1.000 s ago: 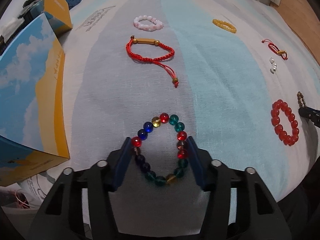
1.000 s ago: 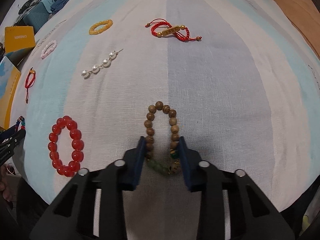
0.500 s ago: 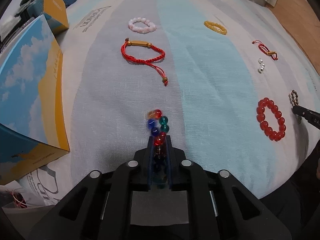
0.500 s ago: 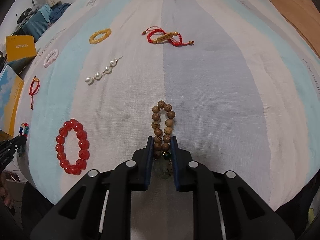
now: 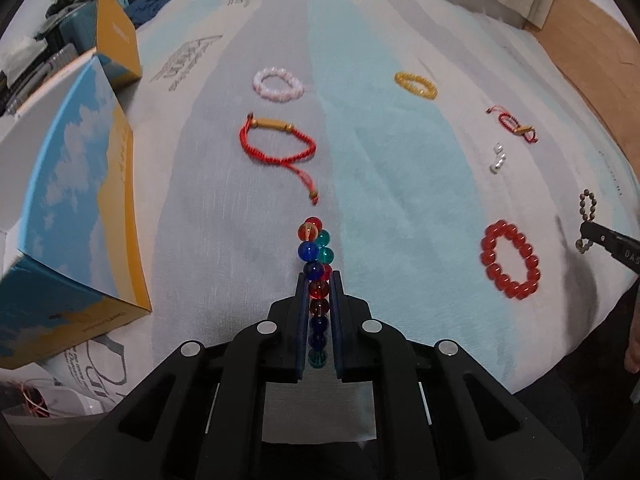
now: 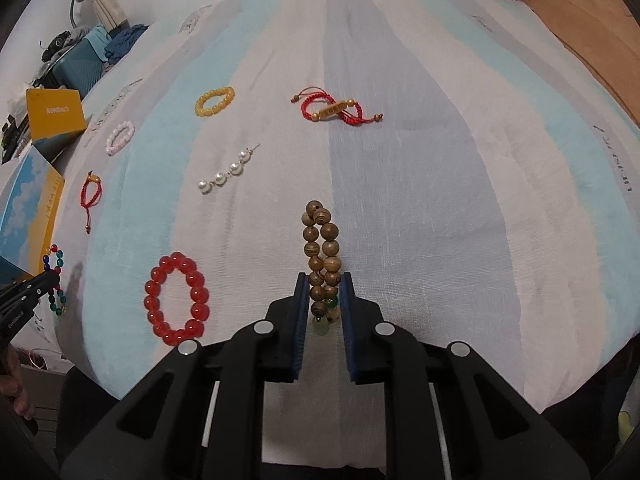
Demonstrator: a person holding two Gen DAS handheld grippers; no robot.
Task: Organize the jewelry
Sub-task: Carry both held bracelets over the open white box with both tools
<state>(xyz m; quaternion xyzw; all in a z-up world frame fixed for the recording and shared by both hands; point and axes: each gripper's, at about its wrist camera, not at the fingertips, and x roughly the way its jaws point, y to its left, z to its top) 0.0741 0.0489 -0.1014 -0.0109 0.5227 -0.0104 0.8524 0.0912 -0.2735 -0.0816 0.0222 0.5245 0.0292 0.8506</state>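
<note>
Two handheld claws work over a striped bedsheet (image 6: pixel 440 200) strewn with jewelry. The left claw (image 5: pixel 318 280) is pinching a multicolored glass-bead bracelet (image 5: pixel 314 256), squeezed into a narrow loop; the right claw (image 6: pixel 324 280) is pinching a wooden-bead bracelet (image 6: pixel 322 248) (a green bead shows between its pads). A red bead bracelet (image 6: pixel 178 298) lies on the sheet between the two claws, with a strand of pearls (image 6: pixel 226 172) beyond it and a yellow bead bracelet (image 6: pixel 215 101) farther still.
</note>
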